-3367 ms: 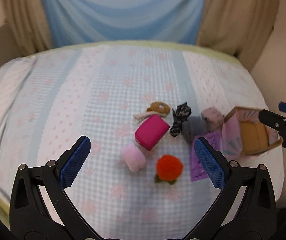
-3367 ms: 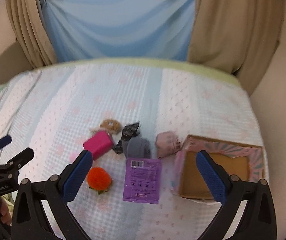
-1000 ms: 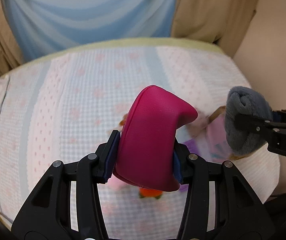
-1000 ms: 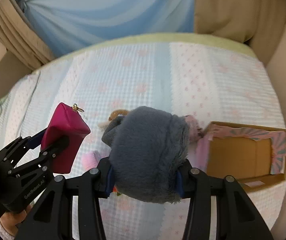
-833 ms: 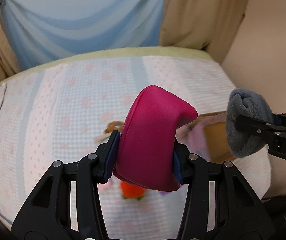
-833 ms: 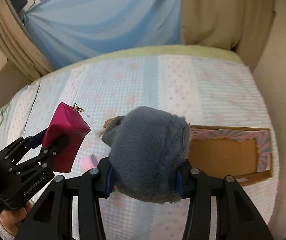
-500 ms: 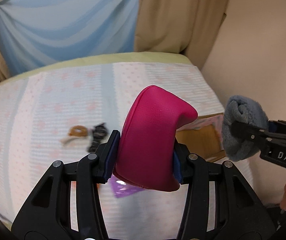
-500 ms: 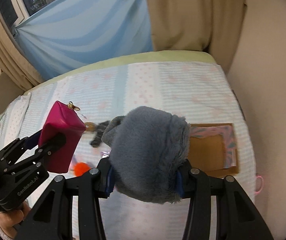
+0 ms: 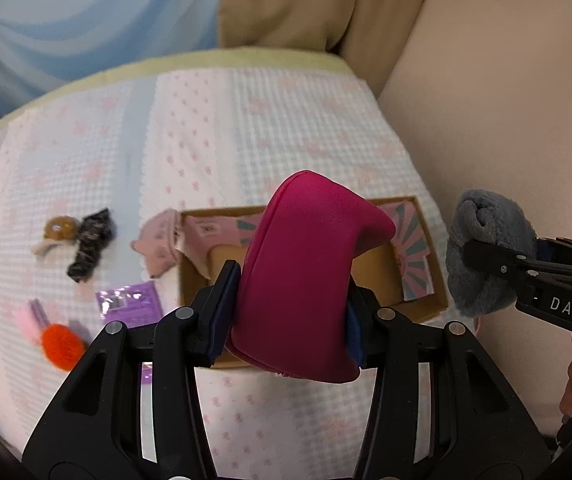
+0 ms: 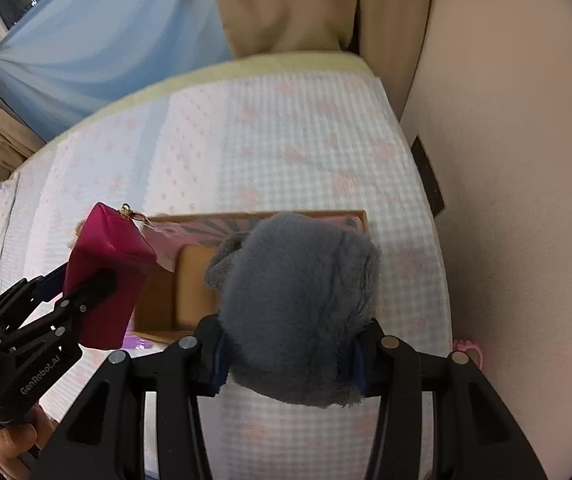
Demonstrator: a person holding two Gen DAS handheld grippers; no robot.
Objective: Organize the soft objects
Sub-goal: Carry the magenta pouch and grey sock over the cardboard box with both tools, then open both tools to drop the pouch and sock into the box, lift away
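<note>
Change since earlier: both grippers were empty over the bed with the soft things lying in a cluster; now each carries one, and the view has swung right so the cardboard box sits directly beneath them.
Left gripper: jaws clenched partway on the magenta pouch, pads pressing its two sides; the pouch hangs above the box's near-left part.
Right gripper: jaws clamped partway on the grey plush roll, which bulges above the pads, over the box's right half.
Box: open-topped, pink patterned flaps, resting on the bed near its right edge by the wall.
Left on the bed: pink cloth touching the box's left wall; purple packet just beside the box; black patterned piece, brown item, orange pompom farther left.
Hands: fingers grip the left gripper's handle.
</note>
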